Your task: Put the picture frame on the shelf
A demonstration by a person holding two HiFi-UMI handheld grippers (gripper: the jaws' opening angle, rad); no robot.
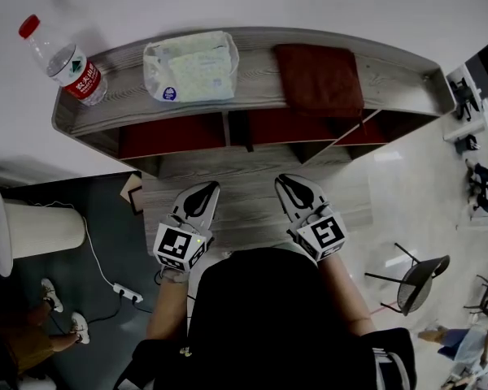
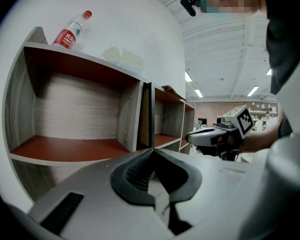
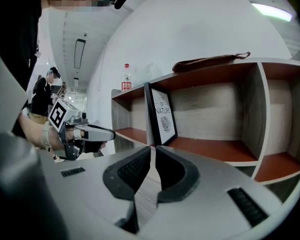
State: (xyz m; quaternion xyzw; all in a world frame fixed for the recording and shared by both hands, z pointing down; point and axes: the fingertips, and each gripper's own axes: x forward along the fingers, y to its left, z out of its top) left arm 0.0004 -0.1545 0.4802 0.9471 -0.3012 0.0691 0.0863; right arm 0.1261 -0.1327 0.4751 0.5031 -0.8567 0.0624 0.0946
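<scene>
The black-rimmed picture frame with a white print (image 3: 162,115) stands upright in the middle compartment of the grey wood-grain shelf with red-brown boards (image 3: 217,149). It sits at the centre of the right gripper view, just above and beyond the right gripper (image 3: 152,153), with its long axis vertical. Both claws are clenched on nothing (the left gripper (image 2: 152,151) sees the frame edge-on). The frame lies ahead between the two, neither plainly nearer. It looks already placed, so only a clean retreat seems left.

Head view: from above, steeply down onto shelf (image 1: 252,88) top.
Gripper views: low, close, facing shelf front.
Shared: shelf compartments.
</scene>
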